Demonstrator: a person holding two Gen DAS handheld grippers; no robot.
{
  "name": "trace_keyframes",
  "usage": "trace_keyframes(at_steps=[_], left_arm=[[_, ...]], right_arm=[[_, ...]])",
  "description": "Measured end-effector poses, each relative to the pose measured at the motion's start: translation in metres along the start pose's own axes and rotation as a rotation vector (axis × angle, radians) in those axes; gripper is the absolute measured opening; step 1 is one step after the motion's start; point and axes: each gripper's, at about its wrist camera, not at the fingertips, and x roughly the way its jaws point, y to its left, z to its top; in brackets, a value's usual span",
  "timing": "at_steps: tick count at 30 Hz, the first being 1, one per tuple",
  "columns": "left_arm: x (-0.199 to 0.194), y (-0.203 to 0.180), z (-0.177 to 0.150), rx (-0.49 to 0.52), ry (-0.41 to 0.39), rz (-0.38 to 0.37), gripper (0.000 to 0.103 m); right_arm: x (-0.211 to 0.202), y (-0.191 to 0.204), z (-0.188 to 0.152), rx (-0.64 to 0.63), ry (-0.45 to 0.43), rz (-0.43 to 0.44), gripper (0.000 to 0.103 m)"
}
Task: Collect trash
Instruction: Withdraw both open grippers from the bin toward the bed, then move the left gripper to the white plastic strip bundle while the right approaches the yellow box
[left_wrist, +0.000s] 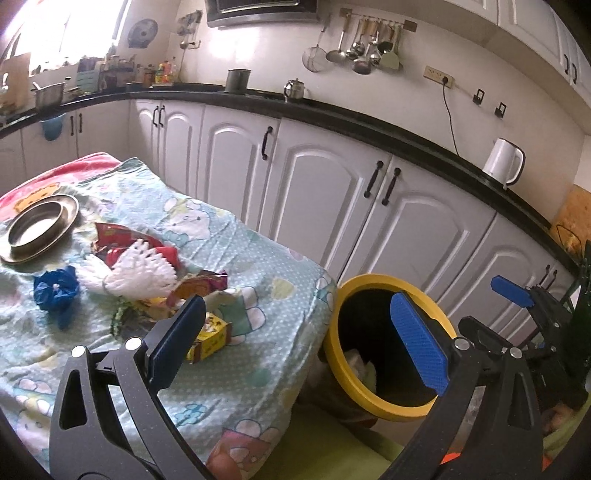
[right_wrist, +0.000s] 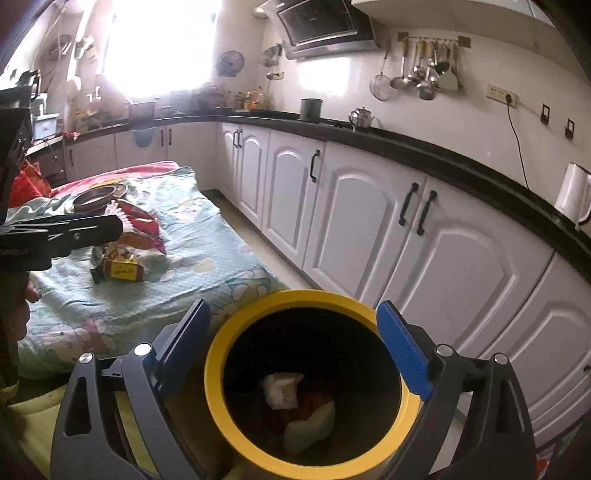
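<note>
The right tongs (right_wrist: 293, 354) hang over the yellow-rimmed trash bin (right_wrist: 221, 402), their blue pads spread wide with nothing between them. Inside the bin lie a white crumpled wad (right_wrist: 281, 389), something red and a pale green piece (right_wrist: 314, 424). The left tongs (left_wrist: 299, 345) also stand wide open and empty, poised over the near right edge of the cloth-covered counter (left_wrist: 258, 332), with the bin just right of that edge. On the cloth, the remaining trash sits in a loose heap: a small yellow carton (left_wrist: 210, 336) nearest the left pad, snack wrappers (left_wrist: 201, 286) beyond it, a white plastic comb-like piece (left_wrist: 136, 273), and a crumpled blue bag (left_wrist: 55, 291) to the left. A steel plate (left_wrist: 40, 229) holding a bowl rests at the far left.
</note>
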Motion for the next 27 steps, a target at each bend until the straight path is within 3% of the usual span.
trace_keyframes(at_steps=[27], left_arm=[[-0.029, 0.071, 0.010, -0.145, -0.076, 0.102, 0.092]], right_arm=[[0.002, 0.053, 0.029, -0.010, 0.008, 0.164, 0.093]])
